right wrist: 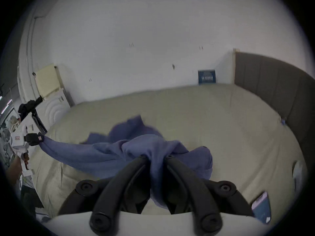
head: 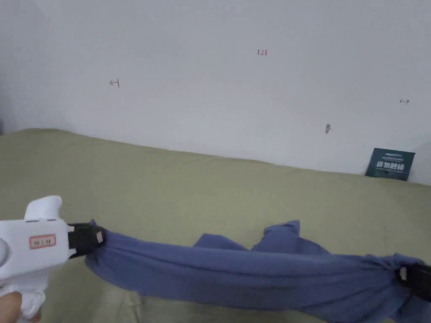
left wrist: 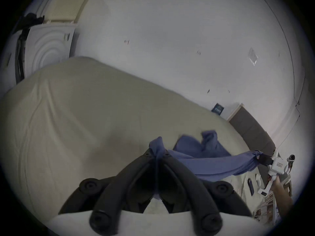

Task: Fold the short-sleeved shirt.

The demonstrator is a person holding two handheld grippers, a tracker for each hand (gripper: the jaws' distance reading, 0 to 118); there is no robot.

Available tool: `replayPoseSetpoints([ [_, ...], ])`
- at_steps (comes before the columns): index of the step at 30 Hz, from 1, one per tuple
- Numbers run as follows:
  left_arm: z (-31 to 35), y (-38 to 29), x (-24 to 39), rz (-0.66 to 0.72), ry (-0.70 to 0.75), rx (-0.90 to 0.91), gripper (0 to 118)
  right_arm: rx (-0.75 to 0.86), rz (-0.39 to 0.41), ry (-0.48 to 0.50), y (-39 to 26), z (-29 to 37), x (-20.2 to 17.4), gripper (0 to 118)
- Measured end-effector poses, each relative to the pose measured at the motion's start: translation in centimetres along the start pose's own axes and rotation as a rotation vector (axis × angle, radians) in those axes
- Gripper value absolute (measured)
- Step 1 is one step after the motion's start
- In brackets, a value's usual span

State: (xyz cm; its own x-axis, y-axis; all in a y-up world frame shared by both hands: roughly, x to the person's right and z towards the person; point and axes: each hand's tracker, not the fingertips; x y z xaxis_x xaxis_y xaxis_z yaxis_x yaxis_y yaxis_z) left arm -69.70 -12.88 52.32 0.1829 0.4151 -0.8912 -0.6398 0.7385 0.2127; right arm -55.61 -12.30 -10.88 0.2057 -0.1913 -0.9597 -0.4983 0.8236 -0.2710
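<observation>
Nearest, at about 8 o'clock in the head view, the left tongs (head: 97, 238) are clamped shut on one bunched end of a blue short-sleeved shirt (head: 235, 273), with part of the person's hand (head: 10, 305) below the white housing. At 4 o'clock, against the frame edge, the right tongs (head: 405, 274) pinch the opposite end, where the cloth gathers into a knot-like bunch. In the left gripper view both dark jaws of the left tongs (left wrist: 156, 155) close on a narrow twist of blue fabric; in the right gripper view the right tongs (right wrist: 156, 158) press on a thicker wad that hangs down between the jaws. Between the two tools the shirt stretches as a sagging band from 8 to 4 o'clock, lifted off a bed (head: 189, 189) covered in an olive-green sheet, with loose folds rising just behind the middle. Farther back the sheet runs to a white wall (head: 219, 92) with small red marks. At 3 o'clock a dark blue card (head: 390, 164) leans against the wall's base. A grey padded headboard (right wrist: 276, 86) stands at 2 o'clock in the right gripper view.
</observation>
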Motion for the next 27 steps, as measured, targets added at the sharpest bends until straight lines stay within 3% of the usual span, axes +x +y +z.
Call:
replayPoseSetpoints([
  [7, 3.7, -8.0, -2.5, 0.046, 0.036, -0.203, 4, -0.19, -0.035, -0.007, -7.1, 3.2, 0.8, 10],
  [12, 5.5, -11.8, -3.2, 0.071, 0.086, -0.326, 4, -0.256, 0.005, -0.006, -10.8, 5.3, 1.0, 10],
  [17, 5.8, -13.6, -4.1, 0.105, 0.09, -0.322, 4, -0.278, 0.007, -0.01, -12.3, 5.4, 1.0, 10],
  [19, 6.1, -13.7, -3.5, 0.107, 0.085, -0.312, 9, -0.266, 0.015, -0.013, -12.1, 5.3, 0.9, 10],
  [20, 6.2, -13.6, -3.2, 0.105, 0.085, -0.309, 29, -0.255, 0.021, -0.007, -12.3, 5.1, 1.0, 17],
  [21, 6.8, -13.4, -2.7, 0.086, 0.111, -0.276, 77, -0.233, 0.017, 0.007, -11.9, 5.6, 1.0, 45],
  [22, 7.4, -13.1, -2.1, 0.063, 0.105, -0.217, 104, -0.196, -0.004, 0.027, -11.5, 6.2, 0.8, 75],
  [23, 7.9, -12.9, -2.7, 0.021, 0.106, -0.138, 110, -0.16, -0.017, 0.059, -10.8, 7.2, 0.5, 100],
  [24, 9.1, -12.5, -2.0, -0.029, 0.087, -0.036, 110, -0.118, -0.018, 0.079, -10.2, 8.4, 0.0, 109],
  [27, 13.0, -11.2, 1.7, -0.189, 0.113, 0.237, 110, 0.109, 0.05, 0.037, -8.4, 12.1, -2.6, 109],
])
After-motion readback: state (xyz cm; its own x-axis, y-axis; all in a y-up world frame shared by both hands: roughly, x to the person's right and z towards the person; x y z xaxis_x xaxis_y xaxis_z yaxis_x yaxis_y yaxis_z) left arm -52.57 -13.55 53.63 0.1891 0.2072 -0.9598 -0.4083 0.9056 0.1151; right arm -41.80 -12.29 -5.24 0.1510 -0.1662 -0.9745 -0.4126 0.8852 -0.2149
